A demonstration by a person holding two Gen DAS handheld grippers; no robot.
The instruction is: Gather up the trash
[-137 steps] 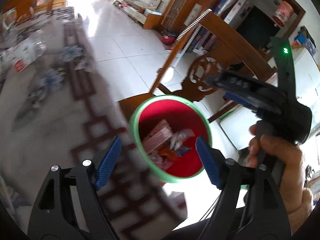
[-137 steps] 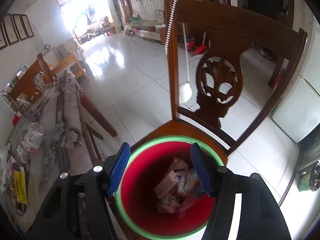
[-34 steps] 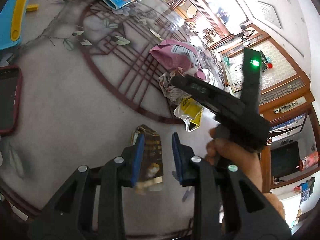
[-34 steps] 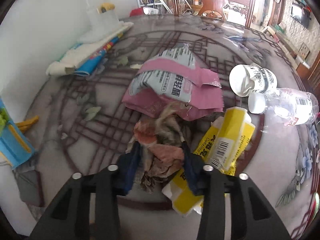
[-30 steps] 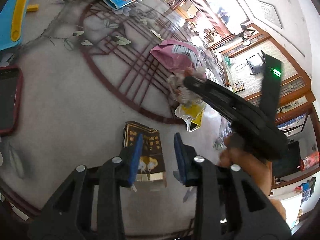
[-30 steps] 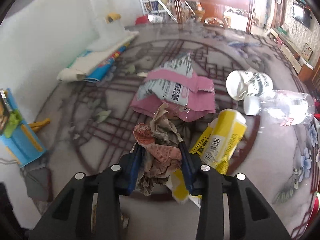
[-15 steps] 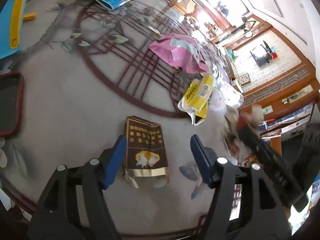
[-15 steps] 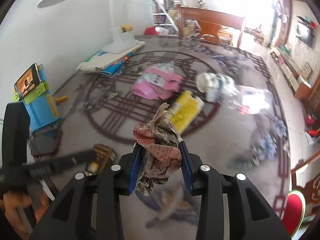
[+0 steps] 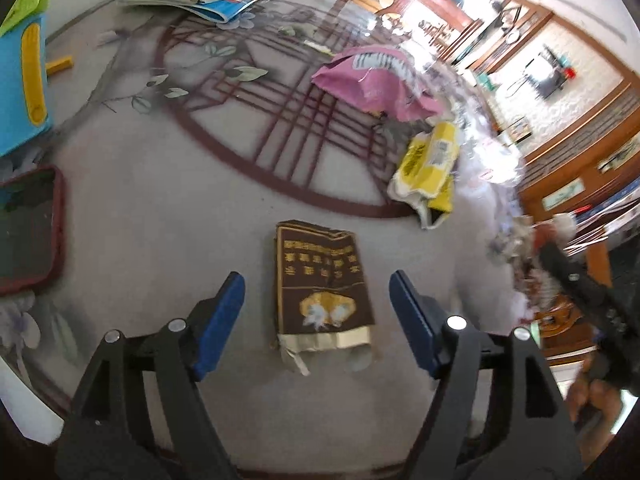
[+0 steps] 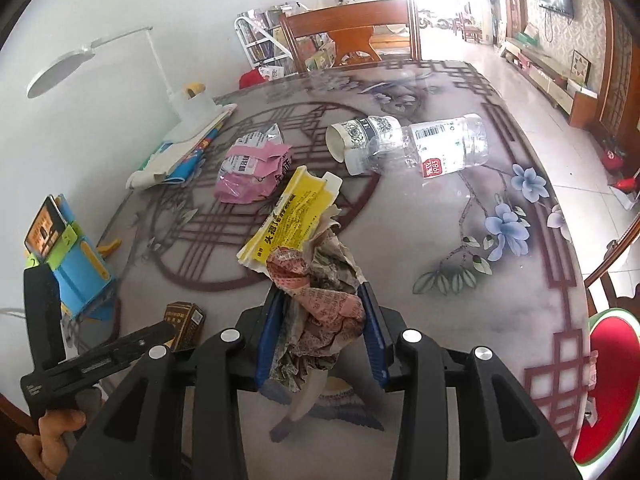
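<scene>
Left-wrist view first: the left gripper hovers over the brown packet, which lies flat on the patterned table between the blue pads without either pad touching it. A second ago those pads stood close together beside the packet; the jaws have just been opening and now stand wide, with the packet framed between them and nothing held. That reads as the set-up for a grab, so the next move is probably a short descent and a squeeze across the packet's narrow width. Further right in the same view lie the pink bag and the yellow wrapper, both still on the table.

Right-wrist view: the right gripper is clamped on a crumpled paper wad, which a second ago was being lifted off the pile next to the yellow wrapper and is now carried clear of it, above the table. At the far right edge the red bin with its green rim shows just past the table edge, the likely drop point. An empty bottle and a paper cup remain to be collected.
</scene>
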